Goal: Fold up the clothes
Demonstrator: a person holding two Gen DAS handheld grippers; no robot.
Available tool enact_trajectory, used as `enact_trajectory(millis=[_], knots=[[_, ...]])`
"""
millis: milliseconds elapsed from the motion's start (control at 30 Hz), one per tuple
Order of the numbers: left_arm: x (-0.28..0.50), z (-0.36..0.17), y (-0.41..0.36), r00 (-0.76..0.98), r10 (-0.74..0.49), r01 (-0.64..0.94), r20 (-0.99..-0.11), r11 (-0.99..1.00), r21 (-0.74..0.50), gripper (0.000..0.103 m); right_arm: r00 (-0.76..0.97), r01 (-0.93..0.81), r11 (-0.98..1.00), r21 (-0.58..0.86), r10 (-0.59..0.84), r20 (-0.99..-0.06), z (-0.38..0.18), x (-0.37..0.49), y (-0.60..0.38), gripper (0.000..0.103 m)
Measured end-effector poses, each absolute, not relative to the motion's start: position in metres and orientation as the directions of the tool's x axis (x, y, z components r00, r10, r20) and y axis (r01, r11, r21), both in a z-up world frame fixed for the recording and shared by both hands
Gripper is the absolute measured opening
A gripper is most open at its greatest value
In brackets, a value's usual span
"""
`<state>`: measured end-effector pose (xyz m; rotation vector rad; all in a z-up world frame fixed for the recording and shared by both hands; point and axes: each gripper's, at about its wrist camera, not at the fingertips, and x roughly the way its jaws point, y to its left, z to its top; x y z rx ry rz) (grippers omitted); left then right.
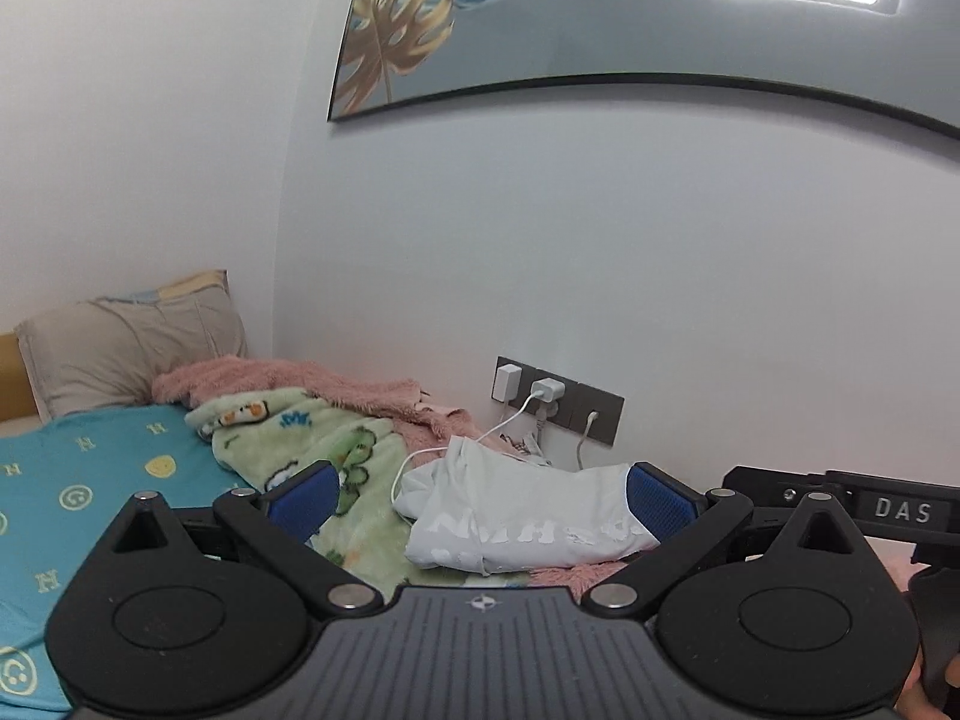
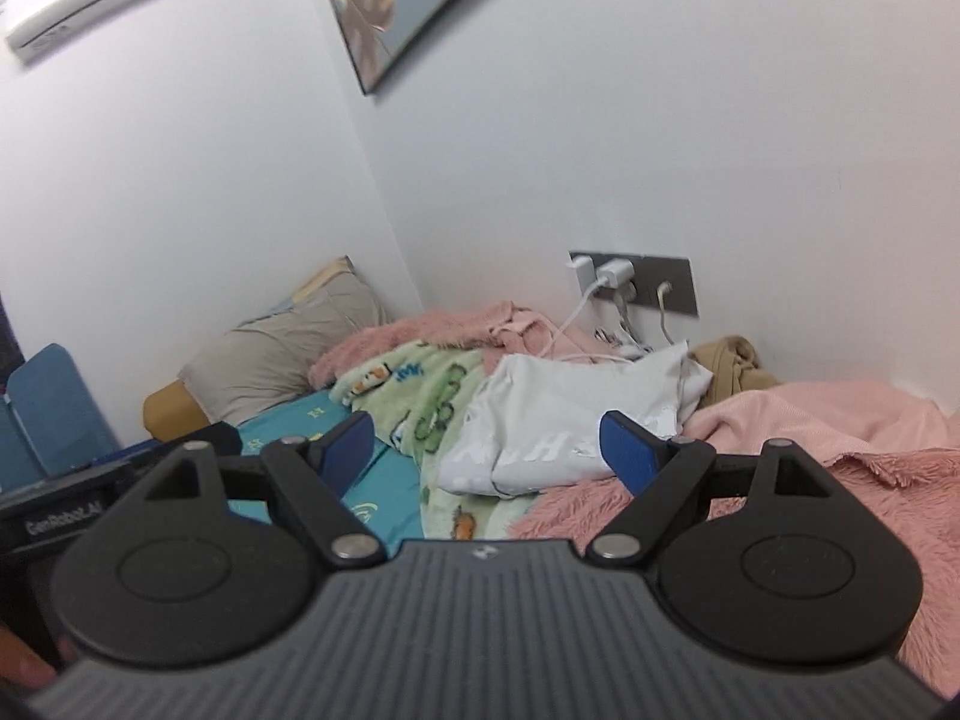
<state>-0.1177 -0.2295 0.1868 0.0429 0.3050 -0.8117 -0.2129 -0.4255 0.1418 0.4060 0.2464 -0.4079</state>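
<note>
A white T-shirt with pale lettering (image 1: pixel 516 516) lies roughly folded on the bed, on a green cartoon blanket (image 1: pixel 336 450). It also shows in the right wrist view (image 2: pixel 558 420). My left gripper (image 1: pixel 480 498) is open and empty, raised a little short of the shirt, blue pads (image 1: pixel 657 501) wide apart. My right gripper (image 2: pixel 489 444) is open and empty too, likewise held short of the shirt. The right gripper's body (image 1: pixel 870 510) shows at the right of the left wrist view.
A pink fluffy blanket (image 2: pixel 840 480) covers the bed's right side. A teal sheet (image 1: pixel 72 480) and a grey pillow (image 1: pixel 120 354) lie to the left. A wall socket with chargers and white cables (image 1: pixel 552 402) sits behind the shirt. A tan garment (image 2: pixel 732 366) lies by the wall.
</note>
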Motion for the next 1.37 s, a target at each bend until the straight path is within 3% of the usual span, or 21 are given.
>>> enact_trajectory(millis=[267, 567, 1367], knots=[[-0.158, 0.174, -0.201, 0.689, -0.681, 0.698, -0.248, 0.716, -0.025, 0.103, 0.898, 0.423, 0.868, 0.262, -0.360, -0.254, 0.136, -0.231, -0.392, 0.084], [-0.176, 0.155, -0.174, 0.702, -0.674, 0.684, -0.230, 0.728, -0.046, 0.103, 0.903, 0.413, 0.894, 0.171, -0.378, -0.204, 0.125, -0.241, -0.362, 0.084], [-0.170, 0.144, -0.170, 0.740, -0.626, 0.644, -0.248, 0.765, -0.008, 0.103, 0.895, 0.412, 0.897, 0.159, -0.365, -0.256, 0.109, -0.223, -0.353, 0.084]])
